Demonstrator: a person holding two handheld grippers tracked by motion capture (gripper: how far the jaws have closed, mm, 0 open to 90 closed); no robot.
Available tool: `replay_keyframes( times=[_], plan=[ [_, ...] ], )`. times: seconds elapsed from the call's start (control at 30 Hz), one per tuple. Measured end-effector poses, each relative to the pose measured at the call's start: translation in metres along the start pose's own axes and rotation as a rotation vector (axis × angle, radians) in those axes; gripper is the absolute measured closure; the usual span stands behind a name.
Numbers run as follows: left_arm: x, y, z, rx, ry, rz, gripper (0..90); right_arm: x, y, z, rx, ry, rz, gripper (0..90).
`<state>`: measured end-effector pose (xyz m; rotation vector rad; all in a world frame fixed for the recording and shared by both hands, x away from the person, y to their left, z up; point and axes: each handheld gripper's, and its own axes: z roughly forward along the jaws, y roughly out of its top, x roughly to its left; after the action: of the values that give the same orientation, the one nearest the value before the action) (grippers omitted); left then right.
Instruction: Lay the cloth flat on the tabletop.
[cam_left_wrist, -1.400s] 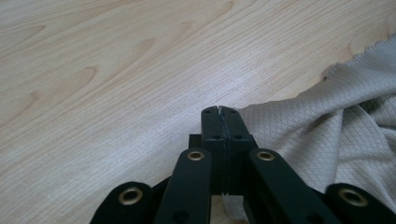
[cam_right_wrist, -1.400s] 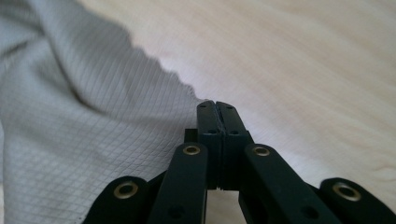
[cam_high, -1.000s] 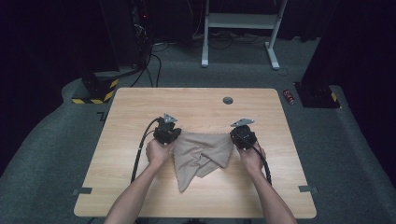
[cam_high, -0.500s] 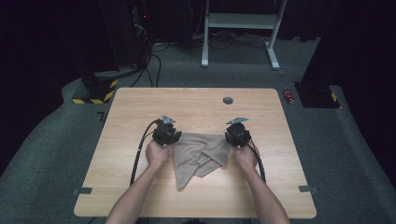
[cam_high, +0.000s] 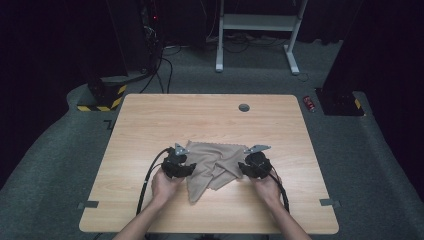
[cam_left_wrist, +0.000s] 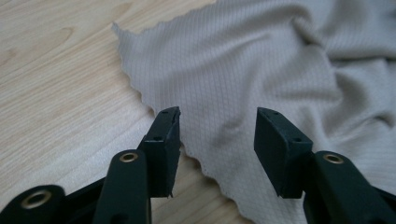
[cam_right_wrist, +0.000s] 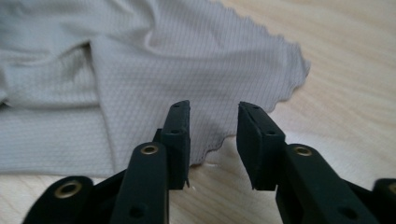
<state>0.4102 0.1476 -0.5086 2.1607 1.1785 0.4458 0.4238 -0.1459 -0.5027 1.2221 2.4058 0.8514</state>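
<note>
A beige waffle-weave cloth (cam_high: 212, 165) lies rumpled and partly folded on the wooden table (cam_high: 200, 117), near its front middle. My left gripper (cam_high: 186, 168) sits at the cloth's left edge, my right gripper (cam_high: 246, 169) at its right edge. In the left gripper view the left gripper (cam_left_wrist: 217, 114) is open, its jaws just having been opening over the scalloped edge of the cloth (cam_left_wrist: 261, 60); the pads do not press on it. In the right gripper view the right gripper (cam_right_wrist: 215, 109) has likewise just been opening and hovers above a corner of the cloth (cam_right_wrist: 187, 60).
A round cable hole (cam_high: 244, 107) sits near the table's far edge. Tape tabs mark the front corners (cam_high: 87, 205) (cam_high: 328, 202). On the floor behind are a yellow-and-black striped block (cam_high: 100, 97), a small red object (cam_high: 310, 103) and a white frame (cam_high: 255, 30).
Both grippers went from shut on the cloth's far corners to open and drew back toward the person. The cloth's far edge now lies flat beyond them.
</note>
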Motion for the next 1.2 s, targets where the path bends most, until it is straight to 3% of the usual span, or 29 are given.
replay_keyframes(
  times=[0.1, 0.23, 0.33, 0.47, 0.63, 0.77, 0.87, 0.97, 1.1, 1.2],
  plan=[
    [0.001, -0.001, 0.004, 0.005, 0.019, 0.000, 48.9, 0.001, -0.001, 0.005, 0.012, -0.006, -0.002, 68.5],
    [0.004, 0.001, 0.007, -0.008, 0.018, 0.011, 53.2, 0.005, 0.002, 0.007, 0.022, -0.006, -0.059, 88.6],
    [0.005, 0.003, 0.007, -0.006, 0.012, 0.032, 63.6, 0.006, 0.005, 0.008, 0.035, -0.018, -0.081, 89.7],
    [0.012, 0.006, 0.010, -0.001, 0.025, 0.033, 69.2, -0.005, 0.010, 0.005, 0.025, -0.044, -0.061, 89.8],
    [0.023, 0.016, 0.017, 0.007, 0.071, 0.018, 63.7, -0.020, 0.025, -0.003, -0.014, -0.095, -0.017, 89.9],
    [0.027, 0.021, 0.021, 0.021, 0.103, -0.010, 52.8, -0.022, 0.036, 0.009, -0.009, -0.134, -0.016, 89.2],
    [0.027, 0.017, 0.013, 0.000, 0.087, -0.022, 49.0, -0.021, 0.036, 0.013, -0.006, -0.119, 0.008, 80.6],
    [0.021, 0.006, -0.003, -0.047, 0.047, -0.039, 47.3, -0.016, 0.028, 0.001, -0.051, -0.087, 0.014, 76.4],
    [0.009, -0.011, -0.020, -0.076, 0.000, -0.023, 45.6, -0.004, 0.013, -0.017, -0.089, -0.026, -0.013, 74.9],
    [0.004, -0.023, -0.020, -0.065, 0.012, -0.007, 44.5, 0.007, 0.002, -0.020, -0.089, 0.009, -0.035, 71.0]
  ],
)
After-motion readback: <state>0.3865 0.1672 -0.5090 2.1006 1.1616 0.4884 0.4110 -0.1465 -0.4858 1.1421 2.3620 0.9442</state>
